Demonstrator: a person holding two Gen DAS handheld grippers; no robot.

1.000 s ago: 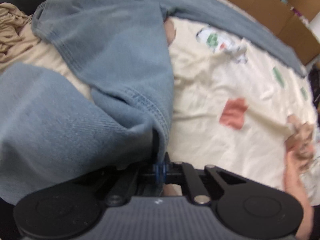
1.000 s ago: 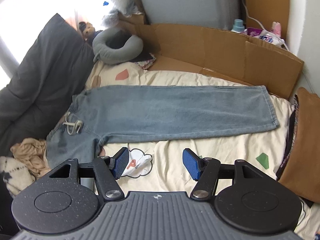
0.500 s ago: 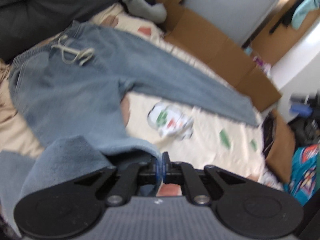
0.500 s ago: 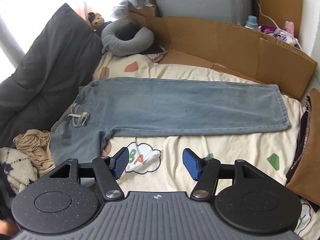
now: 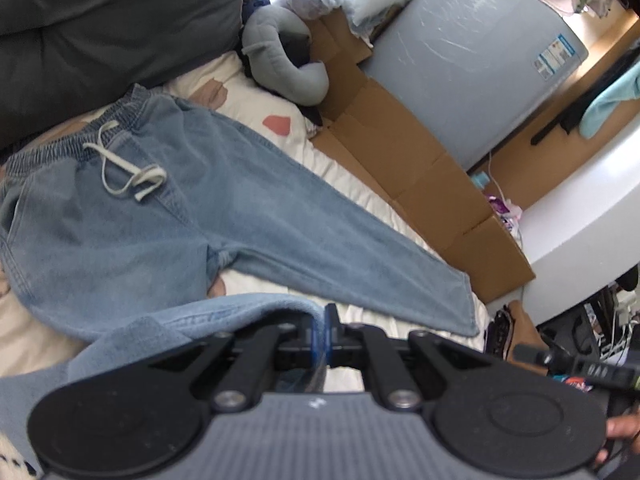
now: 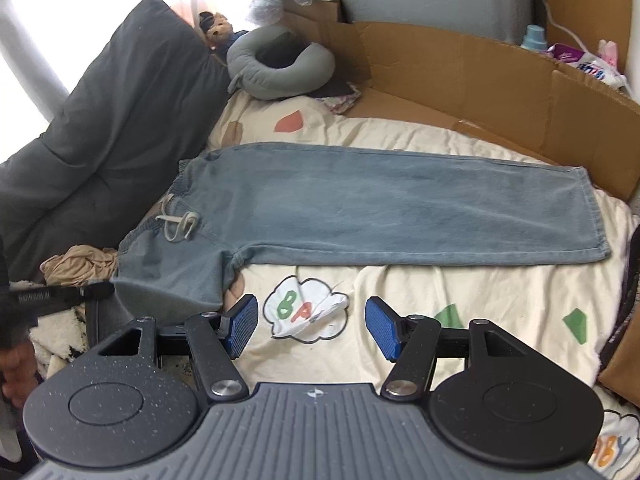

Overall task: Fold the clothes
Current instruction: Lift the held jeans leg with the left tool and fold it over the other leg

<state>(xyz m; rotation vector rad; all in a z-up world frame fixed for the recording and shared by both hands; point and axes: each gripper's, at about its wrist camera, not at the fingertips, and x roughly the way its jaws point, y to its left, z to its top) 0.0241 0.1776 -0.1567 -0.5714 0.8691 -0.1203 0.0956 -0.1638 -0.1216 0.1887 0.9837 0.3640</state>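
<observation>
Light blue jeans (image 6: 360,204) with a white drawstring (image 6: 178,226) lie on the cream bedsheet (image 6: 460,304), one leg stretched flat to the right. The jeans (image 5: 240,216) also fill the left wrist view. My left gripper (image 5: 322,332) is shut on the hem of the other leg (image 5: 224,312), which is lifted and doubled back over the near side. My right gripper (image 6: 312,328) hovers open above the sheet, in front of the crotch of the jeans, with nothing between its blue pads (image 6: 242,326).
A dark grey cushion (image 6: 112,128) borders the left side. A grey neck pillow (image 6: 280,68) and cardboard sheets (image 6: 500,80) line the far edge. Tan clothing (image 6: 80,264) is bunched by the waistband. A brown cushion (image 6: 624,364) sits at the right.
My left gripper has risen and tipped up with the leg hem, so its view swung from the cloth to the whole bed. The right gripper moved slightly closer to the jeans.
</observation>
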